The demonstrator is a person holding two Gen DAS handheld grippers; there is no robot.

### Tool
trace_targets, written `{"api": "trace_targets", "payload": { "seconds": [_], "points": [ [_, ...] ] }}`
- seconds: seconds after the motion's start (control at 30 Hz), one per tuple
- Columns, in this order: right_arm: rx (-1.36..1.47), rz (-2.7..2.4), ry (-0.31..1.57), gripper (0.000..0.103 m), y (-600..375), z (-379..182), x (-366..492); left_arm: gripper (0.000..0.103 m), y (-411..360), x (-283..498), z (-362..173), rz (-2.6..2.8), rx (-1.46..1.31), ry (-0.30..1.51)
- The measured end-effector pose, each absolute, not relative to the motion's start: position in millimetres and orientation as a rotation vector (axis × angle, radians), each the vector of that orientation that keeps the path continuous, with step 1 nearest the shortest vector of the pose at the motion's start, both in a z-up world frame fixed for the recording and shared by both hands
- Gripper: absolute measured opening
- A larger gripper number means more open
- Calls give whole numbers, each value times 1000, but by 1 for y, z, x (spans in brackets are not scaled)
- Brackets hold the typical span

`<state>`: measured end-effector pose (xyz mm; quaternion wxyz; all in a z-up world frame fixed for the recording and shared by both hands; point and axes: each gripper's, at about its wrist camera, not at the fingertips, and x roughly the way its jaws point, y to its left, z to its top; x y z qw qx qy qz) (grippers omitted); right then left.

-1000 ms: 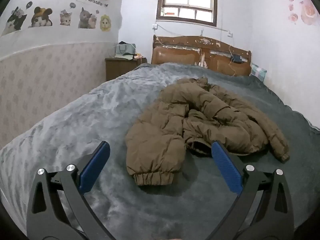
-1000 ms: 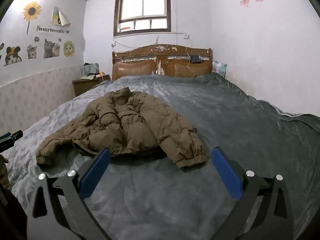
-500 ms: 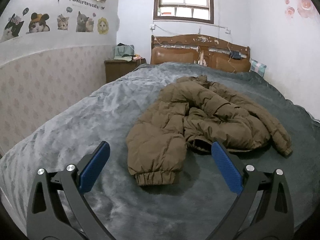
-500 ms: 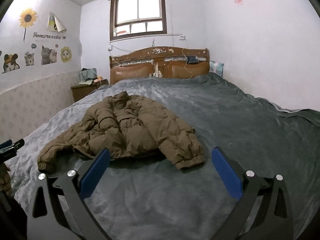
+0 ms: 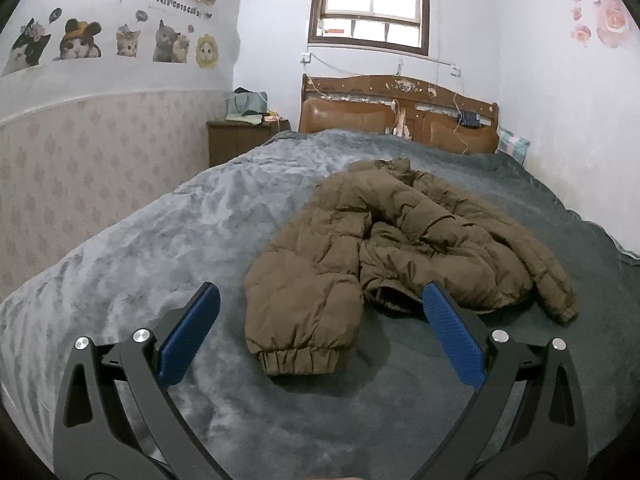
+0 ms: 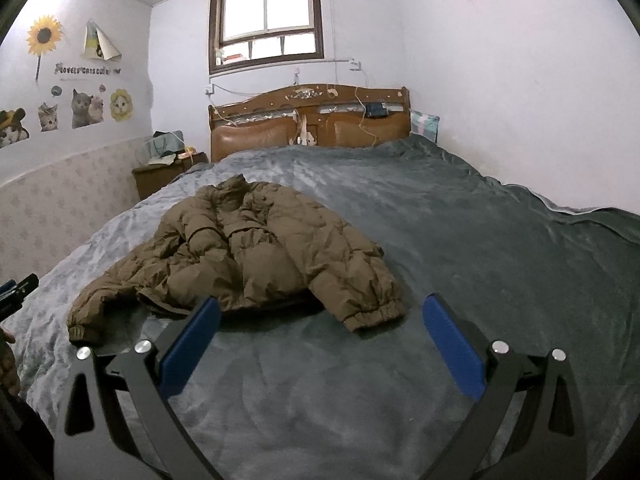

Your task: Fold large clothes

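A brown puffer jacket (image 5: 400,240) lies rumpled and unfolded near the middle of the bed, on the grey blanket (image 5: 160,248), its collar toward the wooden headboard (image 5: 400,116) and its two elastic-cuffed sleeves sprawled toward the foot. The left gripper (image 5: 320,320) hovers above the blanket just short of the nearer sleeve cuff, blue pads spread wide and holding nothing, while the right gripper (image 6: 320,330) hangs likewise agape and empty near the other cuff. Beyond are a bedside cabinet (image 5: 240,140), the window (image 5: 370,4) and cat stickers (image 5: 120,40) on the wall.
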<state>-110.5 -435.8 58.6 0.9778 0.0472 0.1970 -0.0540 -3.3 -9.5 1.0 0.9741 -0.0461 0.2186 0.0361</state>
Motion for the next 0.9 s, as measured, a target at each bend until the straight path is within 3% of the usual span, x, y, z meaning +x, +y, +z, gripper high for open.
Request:
{"api": "trace_targets", "payload": {
  "seconds": [0.9],
  "points": [
    [63,-144,414,101,-432,52,-104,100,-6,-2,-1,57,-85,440]
  ]
}}
